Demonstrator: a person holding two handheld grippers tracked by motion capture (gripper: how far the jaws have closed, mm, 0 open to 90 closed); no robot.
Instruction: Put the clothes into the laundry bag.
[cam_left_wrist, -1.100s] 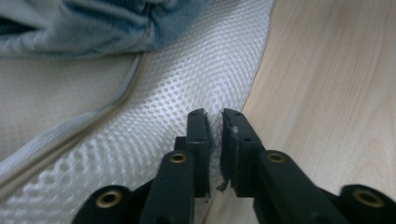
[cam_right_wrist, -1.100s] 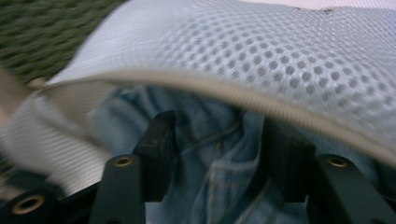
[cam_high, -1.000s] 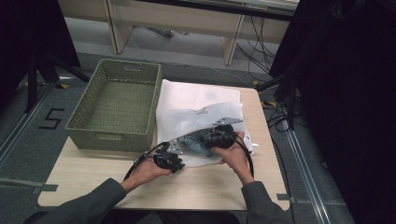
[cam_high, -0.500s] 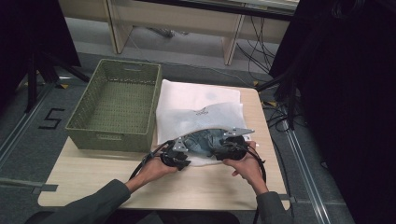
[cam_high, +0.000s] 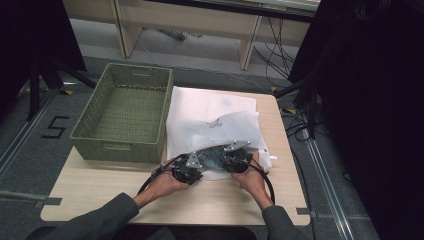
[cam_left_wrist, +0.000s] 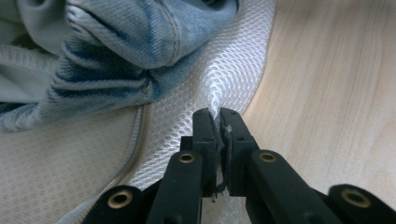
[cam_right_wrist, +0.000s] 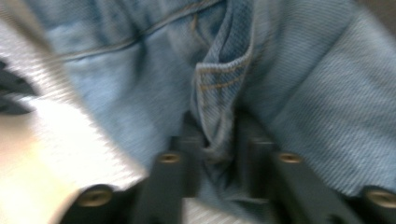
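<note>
A white mesh laundry bag (cam_high: 215, 115) lies on the wooden table (cam_high: 100, 195) with blue jeans (cam_high: 212, 156) bunched at its near opening. My left gripper (cam_high: 192, 169) holds the bag's near left edge. Its jaws have just been closing and are shut on a pinch of white mesh (cam_left_wrist: 233, 70), with the left gripper (cam_left_wrist: 218, 114) beside the denim (cam_left_wrist: 130, 42). My right gripper (cam_high: 235, 159) is at the bundle's right. Its jaws have just been closing, and the right gripper (cam_right_wrist: 219, 126) is shut on a seamed fold of the jeans (cam_right_wrist: 303, 93).
A green woven basket (cam_high: 120, 145) stands left of the bag, touching its edge. Black cables loop from both grippers over the table's front. The bag's zip (cam_left_wrist: 135, 140) runs under the denim. Beyond the table are desk legs and floor cables.
My right hand has dropped from the top of the bundle toward the table and its jaws have shut on the denim. The left hand has stayed at the bag's edge.
</note>
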